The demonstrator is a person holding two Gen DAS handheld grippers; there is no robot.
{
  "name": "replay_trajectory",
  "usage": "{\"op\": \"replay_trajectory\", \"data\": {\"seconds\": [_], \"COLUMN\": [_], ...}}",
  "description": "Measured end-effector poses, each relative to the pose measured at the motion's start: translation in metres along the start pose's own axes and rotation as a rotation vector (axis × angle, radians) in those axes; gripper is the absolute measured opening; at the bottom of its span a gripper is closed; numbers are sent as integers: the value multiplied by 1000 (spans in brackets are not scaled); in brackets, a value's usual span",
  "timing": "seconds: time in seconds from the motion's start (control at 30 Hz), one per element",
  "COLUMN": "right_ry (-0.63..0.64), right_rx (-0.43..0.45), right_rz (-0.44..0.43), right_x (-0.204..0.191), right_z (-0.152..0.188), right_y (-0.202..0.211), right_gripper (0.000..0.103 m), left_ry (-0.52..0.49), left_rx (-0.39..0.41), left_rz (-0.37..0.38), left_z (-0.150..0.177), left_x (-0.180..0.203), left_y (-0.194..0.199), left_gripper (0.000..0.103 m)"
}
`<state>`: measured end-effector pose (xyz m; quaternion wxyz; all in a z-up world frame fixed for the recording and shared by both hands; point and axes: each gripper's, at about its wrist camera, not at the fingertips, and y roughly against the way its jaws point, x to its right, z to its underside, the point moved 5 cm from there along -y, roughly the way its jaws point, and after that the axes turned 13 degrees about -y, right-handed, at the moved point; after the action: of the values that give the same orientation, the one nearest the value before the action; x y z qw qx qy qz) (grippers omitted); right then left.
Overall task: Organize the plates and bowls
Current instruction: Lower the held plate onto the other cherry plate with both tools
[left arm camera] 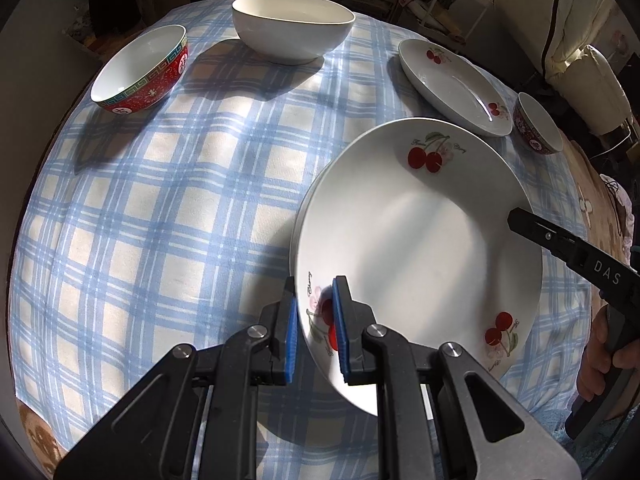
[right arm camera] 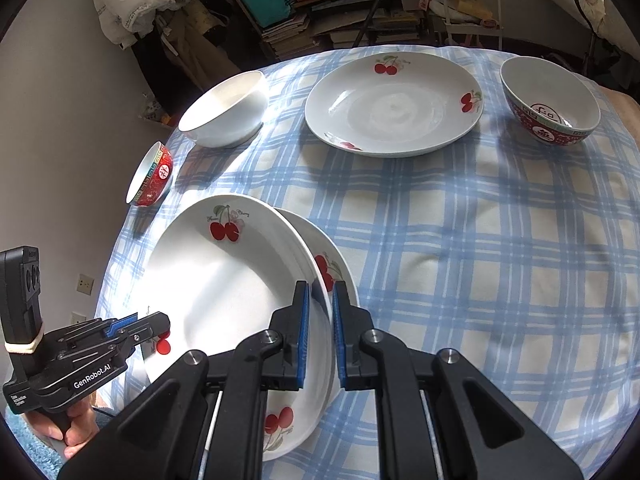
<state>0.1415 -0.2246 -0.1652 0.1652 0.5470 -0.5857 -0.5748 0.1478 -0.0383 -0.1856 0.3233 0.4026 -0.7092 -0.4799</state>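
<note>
Porcelain plate (right arm camera: 224, 292): white with cherries, tilted above a second plate (right arm camera: 340, 272) on the checked bench (right arm camera: 480, 260).
Left gripper (left arm camera: 314, 312): jaws pinching the plate's left rim.
Right gripper (right arm camera: 320, 312): jaws pinching its right rim.

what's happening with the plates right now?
A person holds a gripper in each hand. Both the left gripper and the right gripper are clamped on opposite rims of a cherry plate, tilted over a second plate beneath it on the checked cloth. A third plate, a white bowl and two red bowls sit apart, not yet stacked.
</note>
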Motion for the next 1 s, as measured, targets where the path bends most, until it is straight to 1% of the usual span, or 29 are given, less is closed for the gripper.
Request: {"op": "replay_trajectory", "data": {"seconds": [0.2, 0.7, 1.0], "right_ry": [17, 49, 51], "right_rx": [-8, -38, -34], "right_rz": [21, 41, 50], "right_x": [-2, 0, 0], "right_z": [2, 3, 2], "right_y": [-7, -19, -21], "right_gripper": [13, 13, 13], "left_ry": [-2, -17, -35], "left_rx": [11, -13, -25], "left_rz": [-21, -45, -70], "left_z": [-3, -5, -4], "left_x": [-1, -2, 0], "left_y": [0, -12, -16], "left_gripper": [16, 16, 16]}}
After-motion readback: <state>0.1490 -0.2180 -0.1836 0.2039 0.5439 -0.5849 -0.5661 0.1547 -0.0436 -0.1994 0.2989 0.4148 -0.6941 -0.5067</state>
